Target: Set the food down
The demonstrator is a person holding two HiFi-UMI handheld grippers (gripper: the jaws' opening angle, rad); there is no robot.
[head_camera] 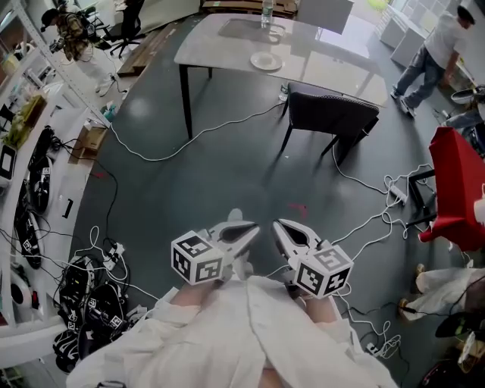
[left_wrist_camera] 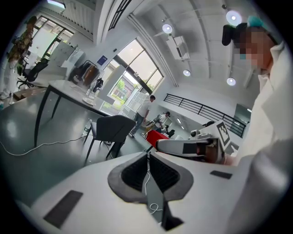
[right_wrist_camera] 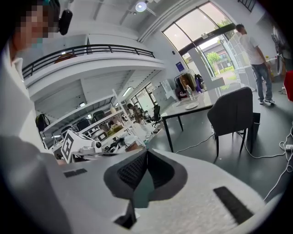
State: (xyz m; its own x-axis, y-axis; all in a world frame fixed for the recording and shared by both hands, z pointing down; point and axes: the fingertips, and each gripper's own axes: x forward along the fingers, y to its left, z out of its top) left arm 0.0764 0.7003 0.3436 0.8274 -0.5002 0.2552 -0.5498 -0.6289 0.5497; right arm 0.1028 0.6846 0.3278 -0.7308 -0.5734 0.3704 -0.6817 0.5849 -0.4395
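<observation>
I hold my left gripper [head_camera: 242,232] and my right gripper [head_camera: 283,230] side by side, near each other, just over my white coat [head_camera: 250,333]. Their tips point out over the gray floor [head_camera: 212,182]. Far ahead is a dark chair [head_camera: 331,110] beside a pale table [head_camera: 326,53]. A small plate [head_camera: 266,61] and a bottle [head_camera: 267,11] sit on it. A white cable [head_camera: 189,140] runs under the table. A person [head_camera: 436,49] walks at the far right.

This is a lab-like workshop hall: cables [head_camera: 151,157] trail over the grey floor [head_camera: 227,174], shelves [head_camera: 64,163] hold electronic gear [head_camera: 38,193], and a railed mezzanine [right_wrist_camera: 91,59] overlooks a counter [head_camera: 318,49] and chair [head_camera: 330,110] by tall windows [right_wrist_camera: 197,34].
</observation>
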